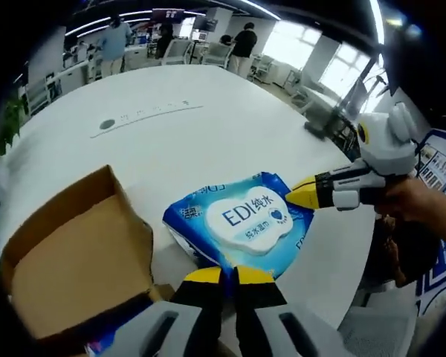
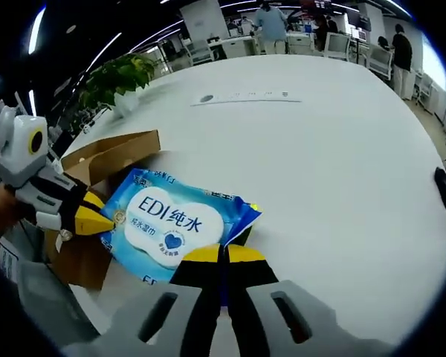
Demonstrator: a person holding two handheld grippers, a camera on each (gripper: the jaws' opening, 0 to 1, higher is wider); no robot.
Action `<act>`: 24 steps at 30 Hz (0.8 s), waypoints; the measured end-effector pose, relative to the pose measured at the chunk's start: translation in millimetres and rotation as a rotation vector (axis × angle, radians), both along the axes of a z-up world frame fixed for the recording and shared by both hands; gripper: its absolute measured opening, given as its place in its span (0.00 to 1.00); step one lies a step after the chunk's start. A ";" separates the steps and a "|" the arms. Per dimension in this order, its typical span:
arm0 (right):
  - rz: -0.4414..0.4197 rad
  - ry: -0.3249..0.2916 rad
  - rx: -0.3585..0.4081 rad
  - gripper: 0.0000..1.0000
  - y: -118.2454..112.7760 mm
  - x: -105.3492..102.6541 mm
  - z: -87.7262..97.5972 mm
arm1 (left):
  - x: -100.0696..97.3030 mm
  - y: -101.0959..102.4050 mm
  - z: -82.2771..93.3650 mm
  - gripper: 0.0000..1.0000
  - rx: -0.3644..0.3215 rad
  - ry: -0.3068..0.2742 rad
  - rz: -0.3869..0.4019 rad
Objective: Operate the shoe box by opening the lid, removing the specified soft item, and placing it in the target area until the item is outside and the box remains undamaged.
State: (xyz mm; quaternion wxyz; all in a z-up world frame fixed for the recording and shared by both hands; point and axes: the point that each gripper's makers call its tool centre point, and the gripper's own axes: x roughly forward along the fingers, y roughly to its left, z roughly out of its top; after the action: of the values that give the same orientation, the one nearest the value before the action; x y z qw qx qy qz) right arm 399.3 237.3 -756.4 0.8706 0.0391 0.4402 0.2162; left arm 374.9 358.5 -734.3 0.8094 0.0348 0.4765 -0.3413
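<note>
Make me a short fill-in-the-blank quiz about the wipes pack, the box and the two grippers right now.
1. The blue wet wipes pack lies on the ____ round table.
2. The cardboard shoe box beside it has its lid ____.
3. The left gripper and right gripper both pinch the pack's ____.

Missing words: white; open; edges

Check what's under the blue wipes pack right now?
The wipes pack lies on the white table, beside the open cardboard box. Each gripper's jaws pinch an edge. Anything beneath the pack is covered.
</note>
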 end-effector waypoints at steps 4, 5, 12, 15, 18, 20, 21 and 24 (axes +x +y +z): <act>0.016 -0.002 -0.018 0.00 0.7 -0.9 -3.0 | 0.8 0.5 -2.0 0.03 0.016 -0.008 -0.018; 0.015 -0.004 -0.019 0.00 0.3 -0.2 -2.8 | 0.9 0.5 -2.1 0.03 0.019 -0.009 -0.020; 0.018 0.009 -0.043 0.00 -1.3 -1.4 -7.3 | -2.8 0.7 -3.3 0.06 0.062 -0.023 -0.062; 0.020 0.003 -0.055 0.00 -1.1 -0.9 -7.0 | -5.8 5.6 -2.0 0.06 0.150 -0.078 -0.134; 0.020 0.000 -0.056 0.00 0.0 0.0 -6.7 | -8.2 7.4 0.8 0.05 0.163 -0.091 -0.148; 0.020 -0.001 -0.062 0.00 -0.3 0.1 -7.3 | -7.1 9.1 5.3 0.05 0.146 -0.088 -0.137; 0.021 -0.004 -0.067 0.00 -0.8 0.3 -7.5 | -6.1 9.8 6.7 0.06 0.133 -0.085 -0.128; 0.017 -0.005 -0.068 0.00 -1.4 -0.1 -7.1 | -6.4 11.5 13.4 0.07 0.089 -0.077 -0.098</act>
State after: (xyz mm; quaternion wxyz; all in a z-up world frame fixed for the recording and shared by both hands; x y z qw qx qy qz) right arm 399.2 236.0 -763.6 0.8706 0.0053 0.4456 0.2085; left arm 368.4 370.0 -720.9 0.8073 0.1071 0.4573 -0.3574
